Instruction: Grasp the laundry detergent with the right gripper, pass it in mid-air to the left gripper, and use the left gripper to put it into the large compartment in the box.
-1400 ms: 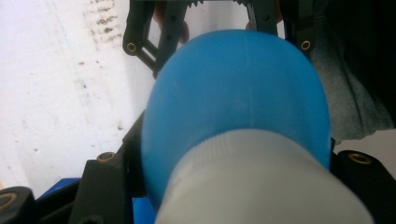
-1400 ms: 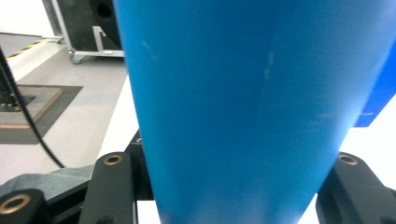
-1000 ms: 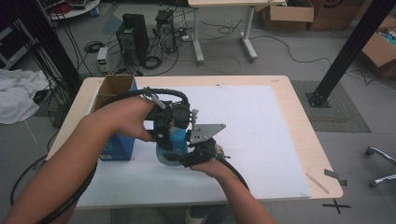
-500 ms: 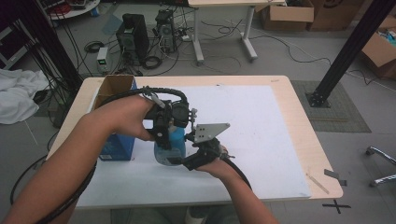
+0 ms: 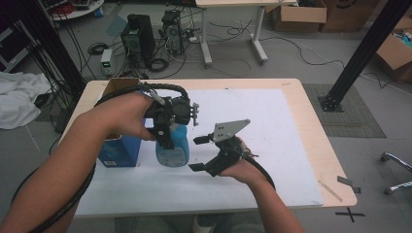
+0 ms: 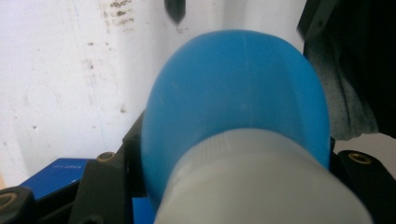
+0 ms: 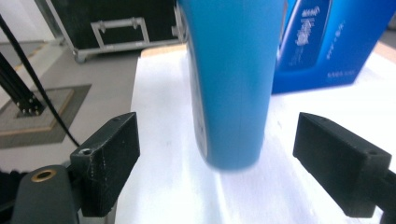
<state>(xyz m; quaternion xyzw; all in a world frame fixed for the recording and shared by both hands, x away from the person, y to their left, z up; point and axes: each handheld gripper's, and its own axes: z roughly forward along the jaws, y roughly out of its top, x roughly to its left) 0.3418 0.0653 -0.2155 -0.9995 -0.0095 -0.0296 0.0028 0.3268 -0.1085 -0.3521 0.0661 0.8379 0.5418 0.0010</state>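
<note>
From above, one pale wooden table [image 5: 311, 126] carries one white sheet [image 5: 272, 145] over most of its top, and on that sheet stand two blue things: one translucent blue plastic bottle [image 5: 174, 148] with a white neck, near the middle, and one dark blue printed cardboard box [image 5: 119, 150] just beside it at nine o'clock. The left gripper [image 5: 167, 124] comes down on the bottle's top from twelve o'clock and has hold of it at the neck, its black cable looping back over the forearm. The right gripper [image 5: 199, 153] sits at three o'clock of the bottle, its two black jaws spread and pointing at it with a gap between, one grey three-cornered plate on its top; those jaws have just been opening, and the bottle has passed out from between them. In the left gripper view, the bottle's rounded blue shoulder [image 6: 233, 102] and white ribbed neck sit tight between the two jaws, which are clamped on it, with the box's blue corner [image 6: 65, 170] at seven o'clock. In the right gripper view, the two black pads [image 7: 109, 161] stand wide apart and touch nothing; the bottle's body [image 7: 231, 84] rises at twelve o'clock between and beyond them, the box [image 7: 336, 42] at two o'clock behind it.
</note>
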